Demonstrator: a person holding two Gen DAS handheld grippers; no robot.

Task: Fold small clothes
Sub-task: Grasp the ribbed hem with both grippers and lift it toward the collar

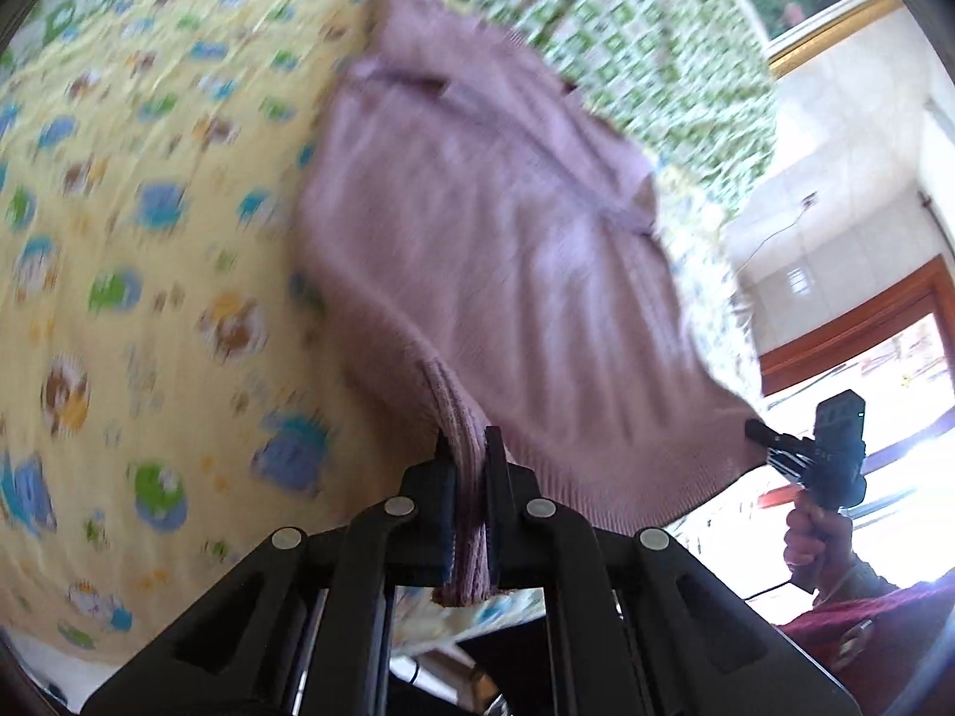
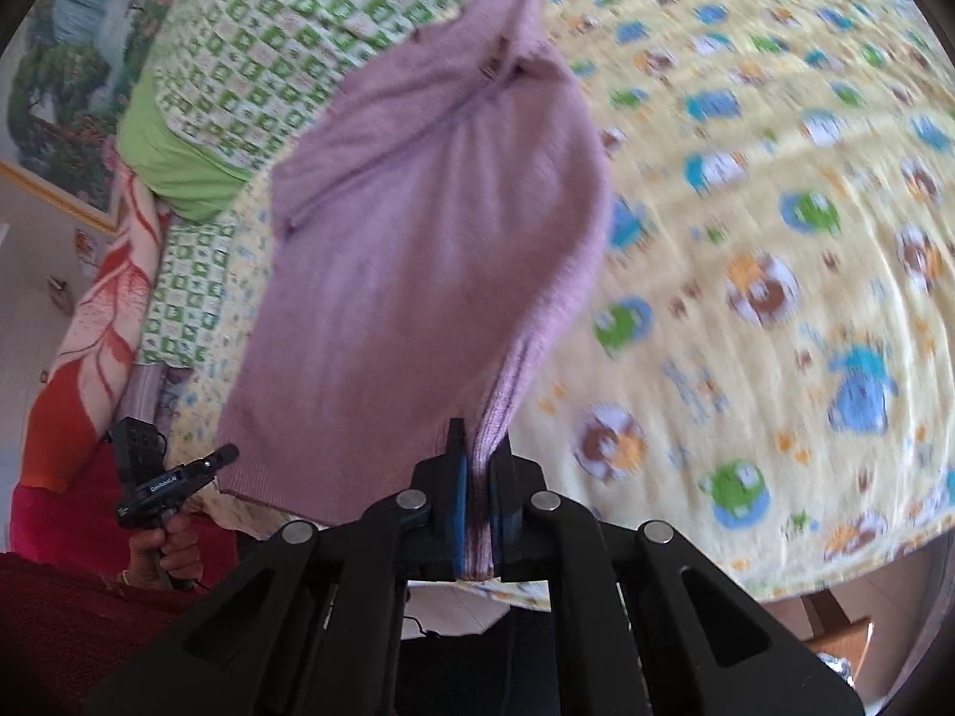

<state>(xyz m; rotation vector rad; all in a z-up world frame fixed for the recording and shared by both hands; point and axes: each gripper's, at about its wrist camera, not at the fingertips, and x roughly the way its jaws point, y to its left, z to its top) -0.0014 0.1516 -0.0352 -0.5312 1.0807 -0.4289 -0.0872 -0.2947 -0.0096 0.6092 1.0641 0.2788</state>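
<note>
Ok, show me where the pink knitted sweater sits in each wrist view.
Left wrist view: the pink sweater fills the centre, its ribbed hem clamped in the left gripper; the right gripper pinches its far hem corner.
Right wrist view: centre-left, its hem clamped in the right gripper, the left gripper at lower left.
Shared landmark: the yellow cartoon-print blanket beneath.

Dusty lilac-pink knit sweater, plain, with ribbing along the hem. Pale yellow bedsheet covered in cartoon animals in blue, green, brown and orange. Green-and-white checked blanket with a solid lime-green underside. White-and-red-orange floral blanket off to the side. Matte black left gripper; black right gripper with blue pads.
</note>
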